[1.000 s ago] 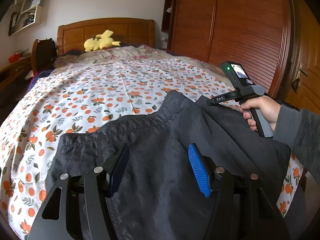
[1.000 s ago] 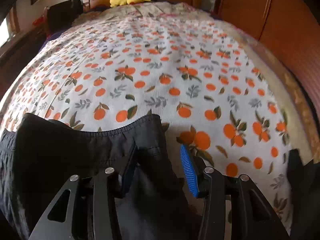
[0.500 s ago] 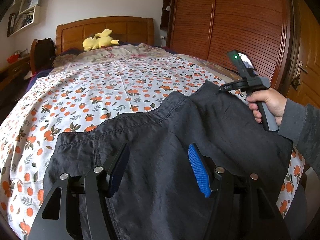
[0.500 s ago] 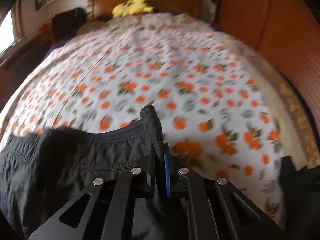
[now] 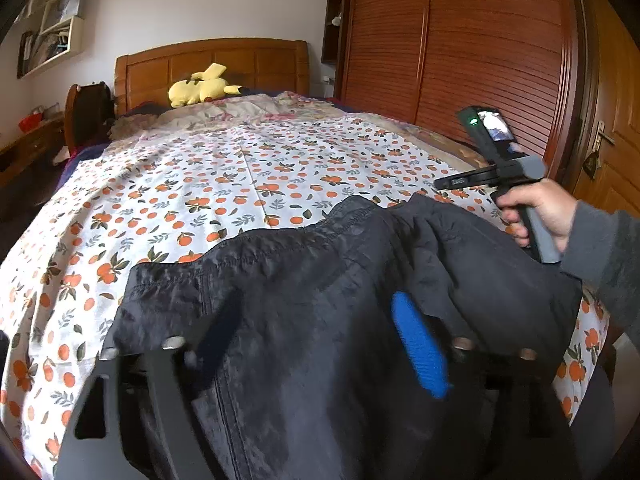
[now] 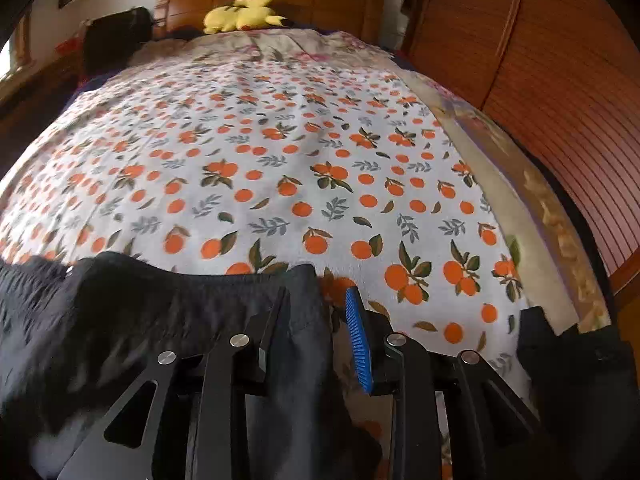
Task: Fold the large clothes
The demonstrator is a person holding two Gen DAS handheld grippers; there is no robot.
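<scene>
A large dark garment [image 5: 304,320] lies spread over the near end of the bed, its stitched hem toward the headboard. My left gripper [image 5: 316,344] hovers low over its middle. Its jaws are opening wide and nothing is pinched between them. In the right wrist view the garment [image 6: 168,312] fills the lower left. My right gripper [image 6: 316,294] straddles the garment's right hem corner. Its jaws are opening, with cloth beside the left finger and the blue pad [image 6: 358,340] clear of it. From the left wrist view, a hand [image 5: 540,208] holds the right gripper [image 5: 444,183] just above that corner.
The bed has an orange-print sheet [image 5: 224,184] and a wooden headboard [image 5: 224,60], with a yellow plush toy [image 5: 200,88] by it. A wooden wardrobe [image 5: 460,48] runs along the right side. More dark cloth [image 6: 576,364] hangs at the bed's right edge.
The right gripper shut on the garment's corner and lifted it; now its jaws have parted and the corner has slumped back in a crumple. The left jaws have spread wider.
</scene>
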